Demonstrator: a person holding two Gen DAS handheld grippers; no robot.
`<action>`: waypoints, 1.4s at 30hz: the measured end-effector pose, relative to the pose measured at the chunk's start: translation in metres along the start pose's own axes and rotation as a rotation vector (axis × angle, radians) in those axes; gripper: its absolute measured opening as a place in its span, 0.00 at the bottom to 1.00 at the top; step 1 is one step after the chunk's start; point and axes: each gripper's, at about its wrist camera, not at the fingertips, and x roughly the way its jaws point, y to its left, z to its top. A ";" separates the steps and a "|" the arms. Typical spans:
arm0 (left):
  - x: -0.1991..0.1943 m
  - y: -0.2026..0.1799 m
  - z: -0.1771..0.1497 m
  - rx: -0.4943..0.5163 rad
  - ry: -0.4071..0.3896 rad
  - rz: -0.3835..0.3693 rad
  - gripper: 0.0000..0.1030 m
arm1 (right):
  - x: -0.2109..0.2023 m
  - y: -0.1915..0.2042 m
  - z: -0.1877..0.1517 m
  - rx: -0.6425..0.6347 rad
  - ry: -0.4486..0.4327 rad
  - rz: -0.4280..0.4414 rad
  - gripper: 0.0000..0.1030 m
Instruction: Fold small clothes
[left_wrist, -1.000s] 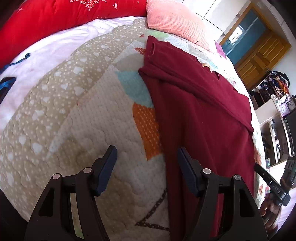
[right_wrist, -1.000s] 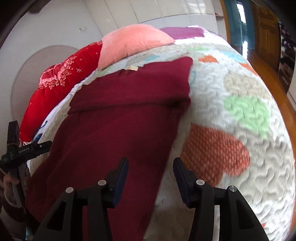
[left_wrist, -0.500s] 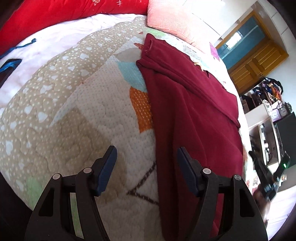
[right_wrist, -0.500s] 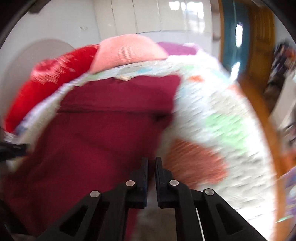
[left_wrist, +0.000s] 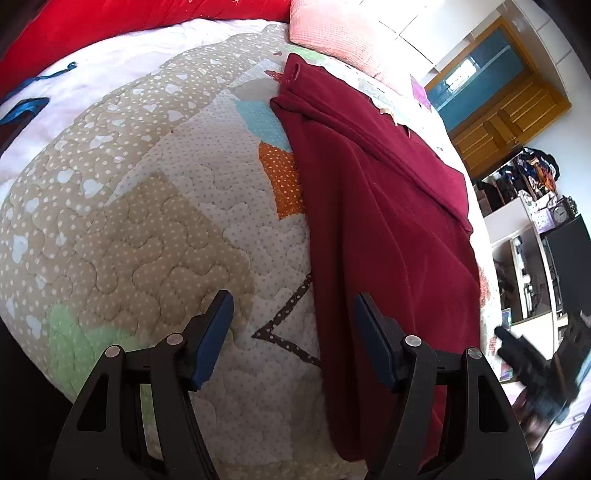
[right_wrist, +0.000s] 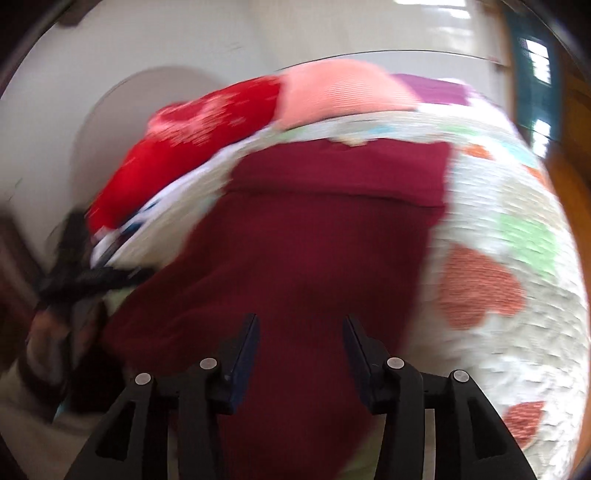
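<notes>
While dark red garment (left_wrist: 388, 221) lies flat on patchwork quilt (left_wrist: 147, 221), left gripper (left_wrist: 291, 332) hovers at its left edge, jaws wide apart, empty. Right gripper (right_wrist: 299, 347) over garment's near end, jaws spread, gripping nothing; view blurred.

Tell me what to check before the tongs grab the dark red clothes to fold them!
1. Left tongs open and empty: ok.
2. Right tongs open and empty: ok.
3. Dark red garment lying spread on the quilt: ok.
4. Left tongs lined up on the garment's near edge: ok, one finger is over the quilt, the other over the cloth.
5. Right view sharp enough to aim: not ok, it is blurred.
6. Garment free of wrinkles underneath: cannot tell.
</notes>
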 end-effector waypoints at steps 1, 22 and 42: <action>-0.002 0.000 -0.001 0.003 -0.003 -0.004 0.66 | 0.001 0.012 -0.007 -0.040 0.018 0.022 0.44; -0.011 0.004 -0.010 -0.021 -0.019 -0.051 0.66 | -0.003 -0.017 -0.049 0.011 -0.001 -0.262 0.06; 0.031 -0.044 -0.029 0.150 0.089 -0.053 0.30 | 0.000 -0.073 -0.045 0.140 0.016 -0.353 0.06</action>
